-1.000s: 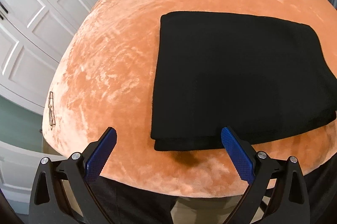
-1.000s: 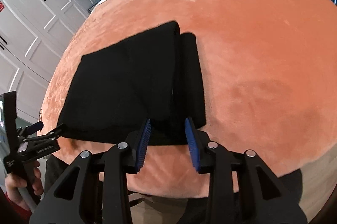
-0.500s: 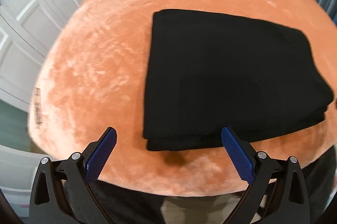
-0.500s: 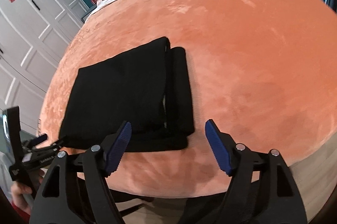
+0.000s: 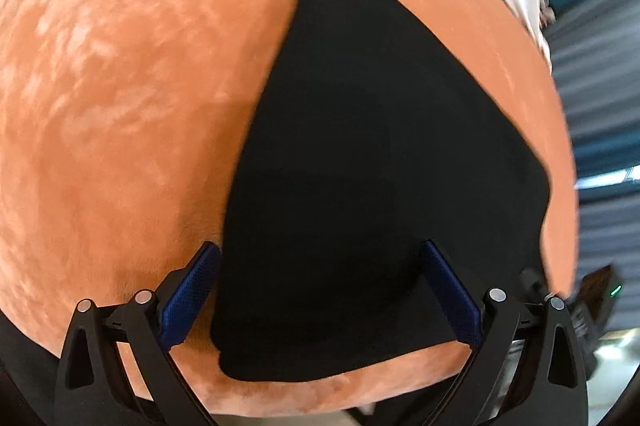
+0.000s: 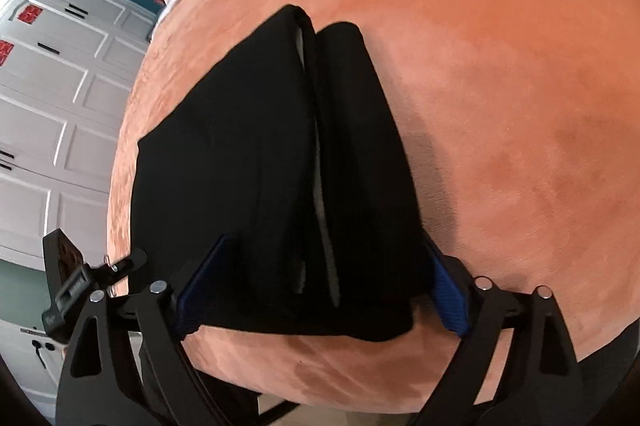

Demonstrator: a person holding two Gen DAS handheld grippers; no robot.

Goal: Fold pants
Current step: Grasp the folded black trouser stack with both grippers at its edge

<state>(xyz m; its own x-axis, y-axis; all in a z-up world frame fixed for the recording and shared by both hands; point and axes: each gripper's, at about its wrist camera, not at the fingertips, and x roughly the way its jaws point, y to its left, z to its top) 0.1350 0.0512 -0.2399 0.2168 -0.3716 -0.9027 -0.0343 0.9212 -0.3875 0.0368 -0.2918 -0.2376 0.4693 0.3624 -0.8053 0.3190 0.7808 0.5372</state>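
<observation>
A: Quick one. Black pants (image 5: 372,166) are folded in a thick stack near the close edge of the orange bed (image 5: 120,106). Both grippers are angled down over that edge.

B: Left gripper (image 5: 320,290)?

A: Spread wide, nothing clamped. The near-left corner of the stack sits between its fingers (image 5: 192,290), one just outside the left edge, the other over the cloth.

B: And the right gripper (image 6: 324,286)?

A: Its jaws have just been opening and now stand wide, straddling the right end where the folded layers and a pale inner strip show. The fingers (image 6: 448,298) flank the cloth, not squeezing it as far as I can see.

B: Risks?

A: My guess: if the right closes now, it may catch only the top layers, so the stack splits when lifted. The left finger outside the edge could pinch the plush bed cover instead. The stack is near the edge, so a shove could slide it off.
</observation>
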